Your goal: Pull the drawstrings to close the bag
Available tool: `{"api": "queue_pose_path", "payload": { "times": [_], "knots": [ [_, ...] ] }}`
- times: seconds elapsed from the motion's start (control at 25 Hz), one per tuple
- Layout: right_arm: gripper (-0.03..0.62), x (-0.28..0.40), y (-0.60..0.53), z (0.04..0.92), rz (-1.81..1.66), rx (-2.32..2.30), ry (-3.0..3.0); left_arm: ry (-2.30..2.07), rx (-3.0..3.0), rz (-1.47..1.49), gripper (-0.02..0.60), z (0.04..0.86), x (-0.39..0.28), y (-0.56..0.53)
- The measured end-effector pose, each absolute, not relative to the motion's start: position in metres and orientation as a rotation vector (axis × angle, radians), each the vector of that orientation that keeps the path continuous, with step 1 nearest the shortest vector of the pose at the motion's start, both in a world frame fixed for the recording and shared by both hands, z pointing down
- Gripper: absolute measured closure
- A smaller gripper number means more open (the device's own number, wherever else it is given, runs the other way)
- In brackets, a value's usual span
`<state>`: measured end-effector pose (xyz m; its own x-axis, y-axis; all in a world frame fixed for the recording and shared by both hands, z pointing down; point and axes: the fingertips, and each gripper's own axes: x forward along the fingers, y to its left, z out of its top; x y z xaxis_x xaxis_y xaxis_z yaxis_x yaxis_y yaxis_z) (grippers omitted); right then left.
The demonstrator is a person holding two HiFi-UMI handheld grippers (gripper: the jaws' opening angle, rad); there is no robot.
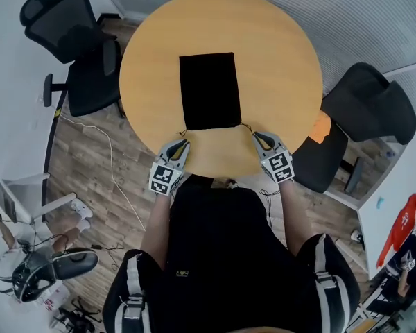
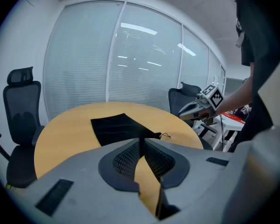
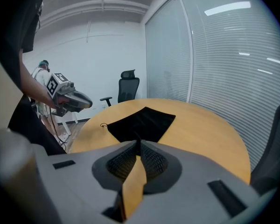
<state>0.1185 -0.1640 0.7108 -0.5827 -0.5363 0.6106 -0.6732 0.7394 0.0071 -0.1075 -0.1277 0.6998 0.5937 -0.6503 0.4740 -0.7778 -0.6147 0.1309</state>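
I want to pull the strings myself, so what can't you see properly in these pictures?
- Left gripper view: the left gripper hides the bag's near corner.
- Right gripper view: the right gripper covers the near corner there too.
- Head view: the drawstrings are too thin to follow to their ends.
- All views: the bag's black cloth hides whatever is inside.

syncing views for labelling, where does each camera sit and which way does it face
Head view: on the person's head, looking steeply down at the bag on the table; shows torso, forearms, left gripper, right gripper.
Left gripper view: on that gripper, facing across the table toward blinds; shows its jaws.
Right gripper view: on that gripper, facing across the table toward a chair; shows its jaws.
Both gripper views share the bag and the opposite gripper.
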Motion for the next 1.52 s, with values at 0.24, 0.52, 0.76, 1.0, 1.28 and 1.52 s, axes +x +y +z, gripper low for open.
{"api": "queue_pose_path", "payload": {
  "times": [0.24,0.52,0.76,1.0,1.28,1.52],
  "knots": [
    [0.46,0.121,-0.167,0.749,0.335,0.826,-2.299,-1.124,2.469,0.605,0.461,0.731,-0.118,-0.131],
    [0.419,0.12,-0.182,0.783,0.371,0.79,-2.267,-1.053,2.459,0.773,0.425,0.771,-0.135,-0.139],
    [0.414,0.112,-0.19,0.807,0.326,0.687,-2.241,-0.978,2.465,0.923,0.422,0.803,-0.144,-0.154],
    [0.414,0.103,-0.193,0.818,0.308,0.617,-2.232,-0.841,2.461,1.004,0.422,0.823,-0.137,-0.156],
    [0.416,0.103,-0.189,0.833,0.308,0.604,-2.207,-0.816,2.46,1.094,0.423,0.842,-0.136,-0.152],
    [0.442,0.105,-0.189,0.838,0.314,0.593,-2.181,-0.762,2.466,1.126,0.431,0.849,-0.135,-0.152]
  ]
}}
